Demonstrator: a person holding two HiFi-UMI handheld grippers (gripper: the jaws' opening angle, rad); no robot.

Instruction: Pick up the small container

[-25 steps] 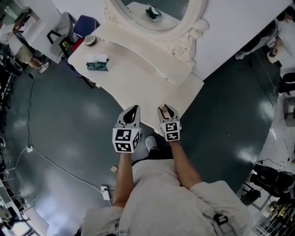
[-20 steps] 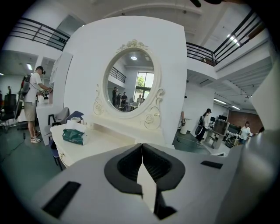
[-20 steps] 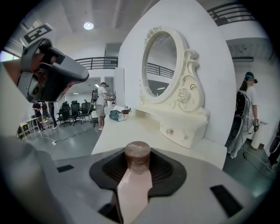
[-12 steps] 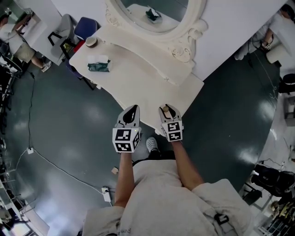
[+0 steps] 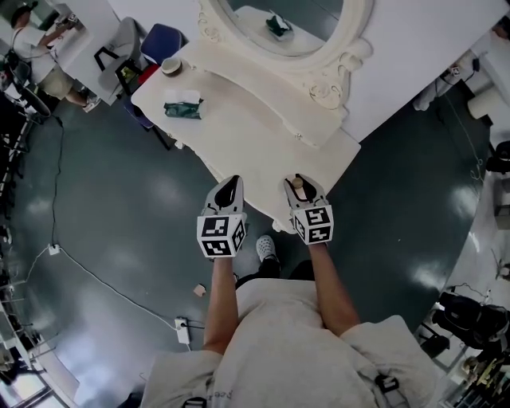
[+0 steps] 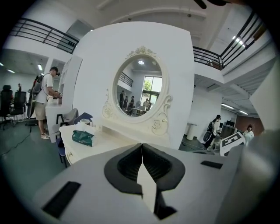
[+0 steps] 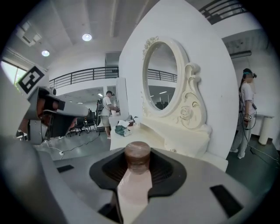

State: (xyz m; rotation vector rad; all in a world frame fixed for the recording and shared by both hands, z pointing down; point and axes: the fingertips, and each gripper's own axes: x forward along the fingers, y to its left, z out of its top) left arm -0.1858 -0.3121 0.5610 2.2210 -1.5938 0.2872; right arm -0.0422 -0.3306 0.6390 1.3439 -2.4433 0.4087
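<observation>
– Brown cap, pale pink body: that is the small container [image 7: 135,183], and you are gripping it in your right tool [image 5: 298,185]. The dark pads are pressing on it from both sides, with the jaws standing partly apart around it.

– Where is it sitting against the oval mirror [image 5: 287,24]?

– You are holding it out in front of the mirror, well apart from the glass and toward the frame's right-hand scroll. It is hanging about over the edge of the cream worktop [image 5: 239,135] that is farthest from the mirror. From your head camera its cap is showing as a small round spot between the jaws.

– And the other one?

– Your left tool [image 6: 141,148] is also pointing at the mirror, a little further to its left. Its jaws are lying together in one thin line, and nothing is sitting between them.

– Anything else by the mirror?

– A green tissue pack [image 5: 183,109] is lying on the worktop off to the mirror's left. A cup [image 5: 170,65] is standing further left still, at the corner. A person [image 7: 246,109] is standing to the mirror's right.
</observation>
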